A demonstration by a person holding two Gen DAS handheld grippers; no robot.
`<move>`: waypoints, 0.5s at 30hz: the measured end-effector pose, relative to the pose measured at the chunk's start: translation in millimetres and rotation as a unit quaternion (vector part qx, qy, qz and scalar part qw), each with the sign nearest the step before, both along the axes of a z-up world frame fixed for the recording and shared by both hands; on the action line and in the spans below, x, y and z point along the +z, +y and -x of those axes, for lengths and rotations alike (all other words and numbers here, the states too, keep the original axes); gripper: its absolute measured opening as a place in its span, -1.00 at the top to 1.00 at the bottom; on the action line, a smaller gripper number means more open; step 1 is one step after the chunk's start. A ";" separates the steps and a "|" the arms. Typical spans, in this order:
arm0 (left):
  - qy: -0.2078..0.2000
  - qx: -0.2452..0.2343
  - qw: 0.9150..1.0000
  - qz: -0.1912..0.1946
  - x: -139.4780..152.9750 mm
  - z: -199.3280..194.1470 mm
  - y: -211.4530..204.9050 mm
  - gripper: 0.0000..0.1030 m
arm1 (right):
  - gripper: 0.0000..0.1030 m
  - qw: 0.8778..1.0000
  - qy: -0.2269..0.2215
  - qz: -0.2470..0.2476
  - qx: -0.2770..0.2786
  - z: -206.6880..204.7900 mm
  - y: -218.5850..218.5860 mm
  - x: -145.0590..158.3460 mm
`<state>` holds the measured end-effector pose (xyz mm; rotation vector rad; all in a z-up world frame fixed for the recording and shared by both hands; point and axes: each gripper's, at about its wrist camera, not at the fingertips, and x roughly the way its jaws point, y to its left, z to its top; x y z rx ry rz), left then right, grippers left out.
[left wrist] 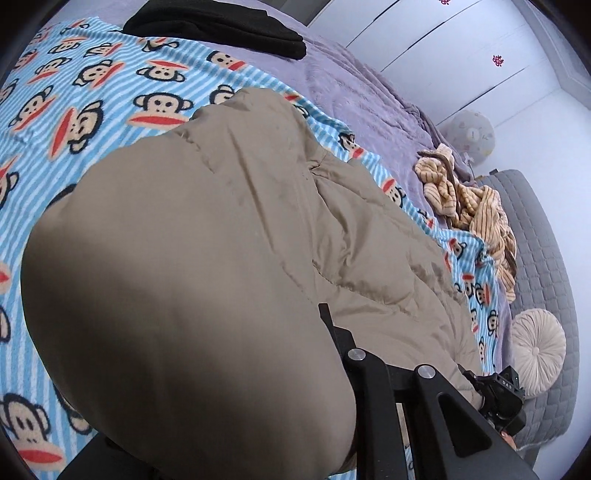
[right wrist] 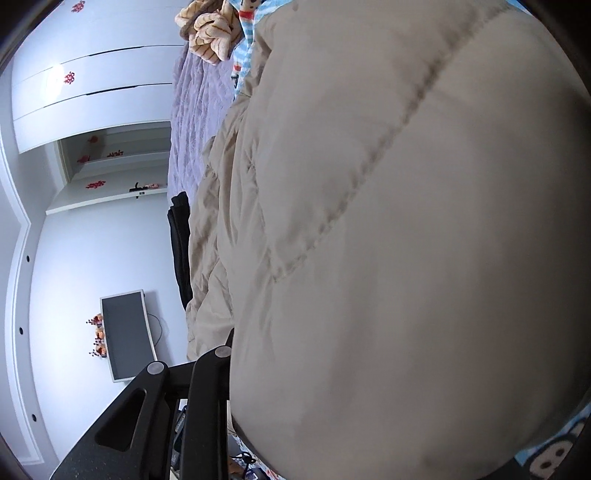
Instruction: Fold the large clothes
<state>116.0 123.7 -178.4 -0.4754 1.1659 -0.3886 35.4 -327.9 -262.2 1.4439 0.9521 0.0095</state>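
Note:
A tan quilted puffer jacket [left wrist: 221,258] lies on a blue striped monkey-print blanket [left wrist: 92,110] on the bed. A bulging fold of it fills the near field in the left wrist view. My left gripper [left wrist: 314,314] is shut on this fold; only its right finger [left wrist: 332,332] shows, the other is buried under fabric. In the right wrist view the same jacket [right wrist: 406,221] swells over most of the picture. My right gripper [right wrist: 251,336] is shut on it, with its left finger [right wrist: 225,354] visible against the cloth and the other hidden.
A black garment [left wrist: 221,29] lies at the blanket's far end on the purple bedspread [left wrist: 351,92]. A yellow striped garment [left wrist: 469,206] is bunched at the right beside a grey quilted surface [left wrist: 535,240] with a round cushion [left wrist: 539,347]. White wardrobe doors [right wrist: 92,92] and a screen [right wrist: 127,332] stand beyond.

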 end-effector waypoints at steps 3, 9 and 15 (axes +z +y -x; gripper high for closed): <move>0.016 -0.008 1.000 0.003 -1.9 32.7 15.6 0.59 | 0.45 1.000 0.013 0.000 0.002 23.0 15.6 1.4; 0.062 -0.001 0.998 0.006 -13.8 113.2 44.8 0.59 | 0.45 0.999 0.038 -0.012 0.026 66.4 35.1 1.0; 0.098 0.027 0.994 -0.028 -34.4 165.4 55.7 0.33 | 0.44 0.998 0.048 -0.023 0.044 103.2 43.8 -8.1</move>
